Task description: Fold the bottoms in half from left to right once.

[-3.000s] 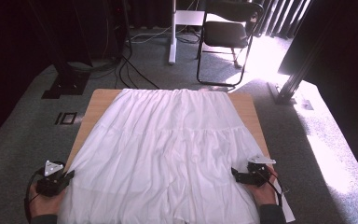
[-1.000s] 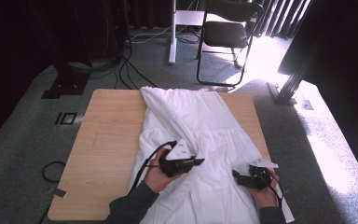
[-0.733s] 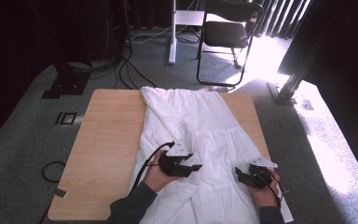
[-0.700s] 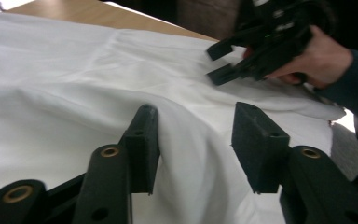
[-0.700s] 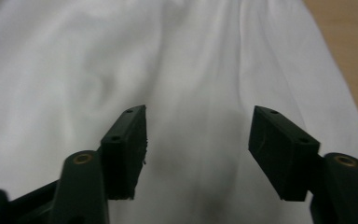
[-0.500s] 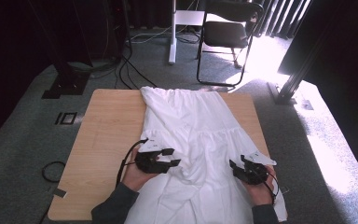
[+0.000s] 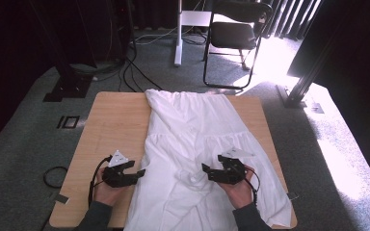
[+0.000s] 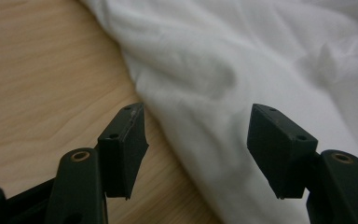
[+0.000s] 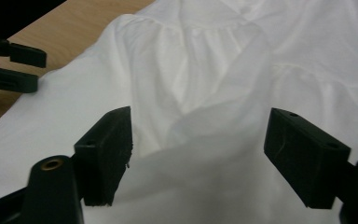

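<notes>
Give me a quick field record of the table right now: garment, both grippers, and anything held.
garment: white dress, folded lengthwise, lying down the middle and right of the wooden table
left gripper: at the dress's left folded edge, low over bare wood; jaws have just been opening, edge of the cloth between them, not pinched
right gripper: over the dress's lower middle; jaws open after a brief closing, above a small bump of cloth
held: nothing
beyond table: black chair

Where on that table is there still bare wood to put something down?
The widest bare patch is the table's left side, between its left edge and the white garment's folded edge, beyond the left gripper. A narrow strip shows at the far right corner. The middle and near right are cloth-covered, around the right gripper.
</notes>
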### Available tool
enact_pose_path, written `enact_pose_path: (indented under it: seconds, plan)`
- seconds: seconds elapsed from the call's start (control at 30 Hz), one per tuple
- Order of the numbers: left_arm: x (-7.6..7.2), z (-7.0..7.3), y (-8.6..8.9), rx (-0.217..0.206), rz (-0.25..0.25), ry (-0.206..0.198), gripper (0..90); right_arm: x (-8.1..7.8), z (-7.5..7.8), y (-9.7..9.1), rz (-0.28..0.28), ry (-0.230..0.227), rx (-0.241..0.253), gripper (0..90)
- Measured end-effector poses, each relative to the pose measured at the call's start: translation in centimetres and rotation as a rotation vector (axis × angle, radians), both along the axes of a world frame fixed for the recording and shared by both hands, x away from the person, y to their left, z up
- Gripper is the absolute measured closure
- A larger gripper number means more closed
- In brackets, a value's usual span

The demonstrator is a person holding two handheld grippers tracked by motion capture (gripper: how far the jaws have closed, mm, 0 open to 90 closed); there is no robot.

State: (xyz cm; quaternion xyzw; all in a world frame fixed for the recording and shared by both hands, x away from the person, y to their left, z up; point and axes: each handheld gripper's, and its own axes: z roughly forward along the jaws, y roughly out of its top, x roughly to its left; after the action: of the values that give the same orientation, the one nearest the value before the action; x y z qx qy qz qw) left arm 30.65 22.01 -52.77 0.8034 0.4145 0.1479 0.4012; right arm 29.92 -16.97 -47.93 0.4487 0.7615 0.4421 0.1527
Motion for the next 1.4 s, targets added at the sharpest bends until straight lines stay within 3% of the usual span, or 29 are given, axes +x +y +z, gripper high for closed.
enact_pose_path:
  seconds: [0.1, 0.2, 0.27, 0.3, 0.37, 0.4, 0.43, 0.5, 0.6, 0.73, 0.9, 0.93, 0.97, 1.0, 1.03, 1.1, 1.2, 1.3, 1.4]
  plan:
    - [0.1, -0.6, 0.4, -0.007, 0.006, 0.016, 37.3, 0.4, -0.2, 1.9, 0.018, 0.014, -0.046, 18.5]
    - [0.2, -1.0, 0.4, -0.014, 0.005, 0.035, 35.4, 0.7, -1.6, 3.4, 0.005, 0.029, -0.163, 17.8]
    - [0.3, -1.1, 0.3, -0.009, 0.004, 0.039, 33.6, 0.7, -2.0, 3.5, 0.006, 0.042, -0.175, 17.9]
    - [0.3, -1.3, 0.3, -0.011, 0.001, 0.047, 33.6, 0.7, -2.7, 3.5, 0.004, 0.070, -0.194, 18.1]
    - [0.3, -1.4, 0.3, -0.008, 0.006, 0.051, 32.9, 0.6, -4.0, 2.6, -0.023, 0.128, -0.230, 27.1]
    - [0.3, -1.5, 0.4, -0.008, 0.005, 0.055, 32.9, 0.5, -4.5, 1.6, -0.016, 0.158, -0.224, 48.0]
    - [0.3, -1.6, 0.4, -0.008, 0.007, 0.061, 32.9, 0.5, -4.5, 1.6, -0.016, 0.158, -0.224, 48.0]
    - [0.3, -1.7, 0.4, -0.008, 0.011, 0.067, 32.9, 0.4, -4.6, 0.0, -0.020, 0.186, -0.193, 69.7]
    - [0.3, -1.8, 0.3, -0.004, 0.008, 0.071, 32.9, 0.1, -3.6, -2.5, -0.055, 0.158, -0.155, 87.0]
    - [0.4, -2.2, 0.0, 0.005, -0.008, 0.092, 32.1, -0.1, -2.4, -4.0, -0.073, 0.126, -0.110, 87.6]
    - [0.4, -2.5, -1.6, -0.036, -0.071, 0.104, 32.4, 0.0, -1.3, -4.4, -0.054, 0.087, -0.088, 87.1]
    - [0.4, -2.5, -1.9, -0.038, -0.085, 0.106, 35.1, 0.0, -1.2, -4.2, -0.050, 0.081, -0.085, 87.0]
    - [0.4, -2.5, -2.3, -0.030, -0.099, 0.106, 44.0, 0.0, -1.1, -4.1, -0.048, 0.075, -0.085, 86.9]
    - [0.3, -2.3, -2.7, 0.008, -0.125, 0.103, 59.2, -0.1, -1.0, -4.0, -0.044, 0.069, -0.083, 86.9]
    - [0.2, -2.2, -2.9, 0.040, -0.130, 0.089, 74.5, -0.1, -0.8, -3.8, -0.039, 0.059, -0.083, 86.9]
    - [-0.1, -1.7, -2.6, 0.026, -0.129, 0.057, 86.6, -0.2, -0.5, -3.6, -0.030, 0.049, -0.078, 86.9]
    - [-0.8, 0.1, -0.8, 0.015, -0.089, -0.013, 87.9, -0.4, -0.1, -3.3, -0.003, 0.036, -0.079, 87.1]
    - [-2.0, 2.5, 1.4, 0.056, -0.035, -0.092, 88.0, -0.7, -0.1, -2.6, 0.038, 0.036, -0.074, 87.3]
    - [-3.2, 5.0, 3.3, 0.088, 0.020, -0.161, 88.1, -0.9, 0.1, -1.2, 0.110, 0.032, -0.023, 87.3]
